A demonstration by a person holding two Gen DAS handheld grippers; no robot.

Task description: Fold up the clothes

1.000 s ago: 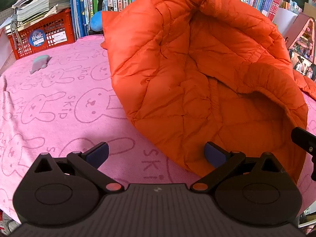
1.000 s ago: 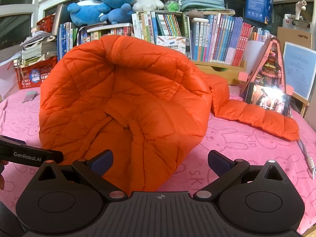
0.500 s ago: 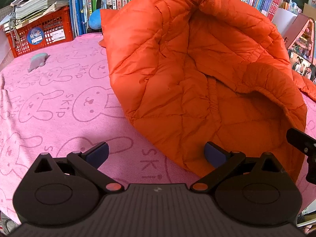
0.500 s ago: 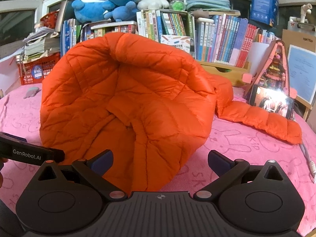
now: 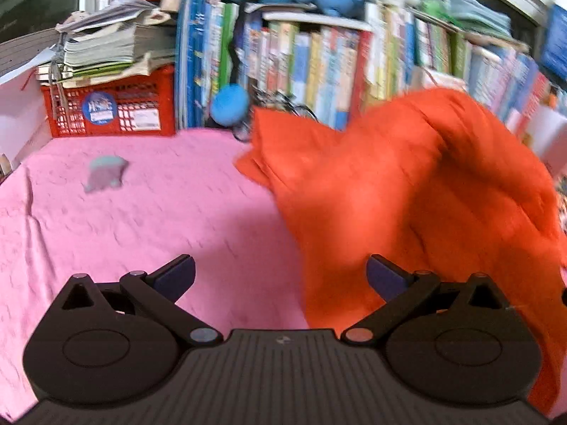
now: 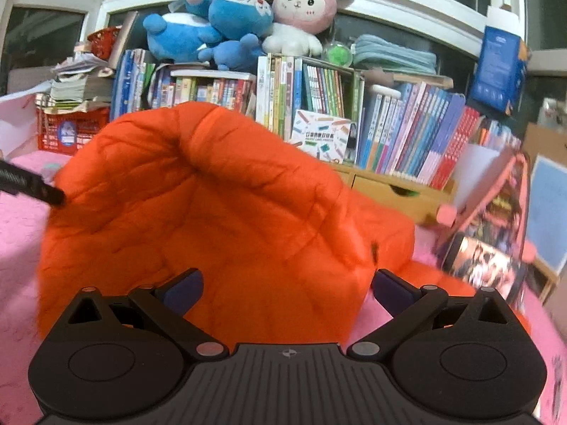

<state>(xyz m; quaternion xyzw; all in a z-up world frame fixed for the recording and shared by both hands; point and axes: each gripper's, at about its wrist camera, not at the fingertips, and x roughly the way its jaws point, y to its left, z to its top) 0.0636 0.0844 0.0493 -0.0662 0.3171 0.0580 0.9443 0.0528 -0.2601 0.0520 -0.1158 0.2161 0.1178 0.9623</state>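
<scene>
Orange quilted down, puffed up in a big heap: that is the jacket [image 6: 226,219] we have in front of us, lying on the pink cloth [image 5: 149,219] that covers the table. From the right wrist view its padded body bulges up high with a rolled edge across the top, and one sleeve [image 6: 425,276] trails off toward the right side. From the left wrist view we see the jacket [image 5: 407,205] filling the right half, blurred, its lower edge down on the pink cloth just ahead of our right-hand finger.

Our left gripper [image 5: 280,274] has its jaws spread wide, nothing between them but bare pink cloth and the jacket's edge. Our right gripper [image 6: 287,287] is spread wide too, released, with the orange fabric lying just in front of and between the fingers; we cannot tell whether the pads touch it. A dark bar of the other tool [image 6: 32,186] pokes in from the left edge of the right wrist view, its tip against the jacket's side.

Further out, a small grey-blue object [image 5: 104,173] sits alone on the cloth. Behind it stands a red crate [image 5: 110,109] under stacked papers, then a long row of books [image 6: 407,131], with blue plush toys [image 6: 212,32] and a pink-and-white bunny [image 6: 304,10] on top. A lit phone [image 6: 485,265] leans at the right.
</scene>
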